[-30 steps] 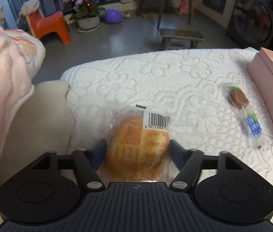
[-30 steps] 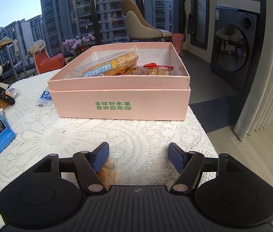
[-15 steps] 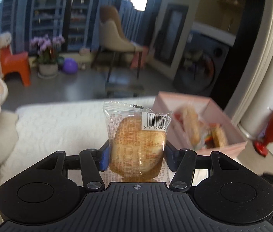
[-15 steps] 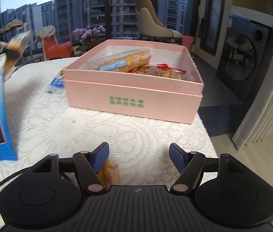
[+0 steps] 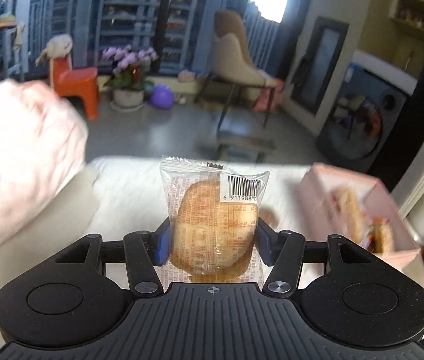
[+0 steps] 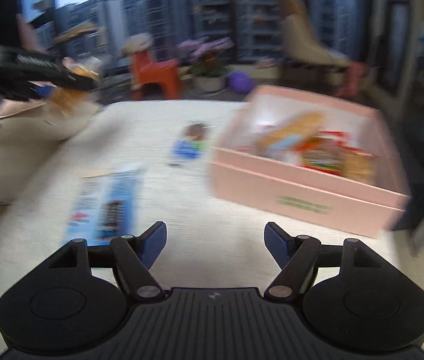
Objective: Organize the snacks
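Now: left gripper (image 5: 212, 241) clamped across mid-sides of wrapped bun (image 5: 213, 225), pack upright between the pads, held above the near part of the white table (image 5: 127, 180); right gripper (image 6: 215, 240) spread wide, nothing between its fingers, over the table's near edge. Judged light, soft, crushable, film slippery — best taken across the bun's body with mild squeeze, not by the crimped seal. Further out: blue packet (image 6: 106, 204), small lollipop-like sweet (image 6: 192, 141), then pink box (image 6: 302, 165) toward far right corner, already part-filled.
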The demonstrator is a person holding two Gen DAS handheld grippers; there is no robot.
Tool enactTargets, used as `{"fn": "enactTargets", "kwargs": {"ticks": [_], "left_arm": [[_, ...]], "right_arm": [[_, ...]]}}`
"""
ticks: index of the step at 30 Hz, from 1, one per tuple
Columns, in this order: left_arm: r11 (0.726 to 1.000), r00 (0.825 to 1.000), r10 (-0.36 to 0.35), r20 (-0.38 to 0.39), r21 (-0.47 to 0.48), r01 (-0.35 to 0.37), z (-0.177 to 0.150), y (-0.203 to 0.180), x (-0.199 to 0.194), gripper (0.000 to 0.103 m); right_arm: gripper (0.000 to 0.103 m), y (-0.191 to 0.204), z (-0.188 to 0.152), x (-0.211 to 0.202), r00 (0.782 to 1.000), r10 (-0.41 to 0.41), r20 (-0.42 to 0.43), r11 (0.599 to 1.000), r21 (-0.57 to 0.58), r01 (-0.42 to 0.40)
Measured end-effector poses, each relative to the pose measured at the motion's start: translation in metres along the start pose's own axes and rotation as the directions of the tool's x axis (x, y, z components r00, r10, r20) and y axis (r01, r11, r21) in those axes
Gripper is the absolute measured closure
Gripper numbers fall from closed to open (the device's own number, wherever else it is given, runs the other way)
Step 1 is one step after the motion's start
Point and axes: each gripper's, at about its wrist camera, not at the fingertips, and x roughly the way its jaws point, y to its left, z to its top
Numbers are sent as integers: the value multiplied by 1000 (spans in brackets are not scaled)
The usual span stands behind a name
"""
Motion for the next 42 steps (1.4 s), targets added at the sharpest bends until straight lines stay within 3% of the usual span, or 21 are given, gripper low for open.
{"fn": "enactTargets", "kwargs": {"ticks": [4,9,12,15,18,23,27,33,34,35,36,38,42], "left_arm": [[1000,999,16,-40,-22,-17,-12,14,0,43],[998,998,41,-50,-44,-43,-26,31,-6,43],[997,997,50,-57,-50,-53,-30,34,-7,43],[997,997,52,-56,-58,-55,-33,36,-8,43],[997,997,50,-50,-63,-53,-35,37,-13,43],[997,999,19,-51,-71,-23,-37,32,-17,43],[996,996,-64,-64,-70,59,-40,13,-16,43],[976,974,-219,-64,4,220,-38,-50,-19,43],[969,968,-244,-60,19,246,-37,-62,-20,43],[963,962,-265,-59,32,267,-34,-72,-21,43],[957,957,-283,-60,46,286,-32,-83,-20,43],[947,949,-310,-63,66,314,-32,-103,-16,43],[941,944,-317,-93,92,325,-38,-131,-3,43]], "right_arm": [[31,40,24,35,990,124,-73,991,-37,-127],[30,89,47,83,976,146,-164,980,-112,-165],[30,115,53,105,973,107,-206,976,-165,-142],[19,138,52,120,973,42,-225,964,-245,-99],[18,148,46,120,980,13,-199,955,-288,-71],[26,118,41,89,980,57,-189,972,-214,-98],[26,68,33,30,992,82,-98,991,-100,-92],[26,-13,29,-71,995,54,83,996,60,-59],[28,-24,29,-87,992,53,118,994,91,-64],[60,-35,31,-103,987,37,157,992,116,-56],[68,-43,37,-114,985,14,173,990,134,-38],[68,-64,43,-132,973,-11,229,979,202,-36],[68,-83,40,-140,957,-138,257,973,214,83]]}}
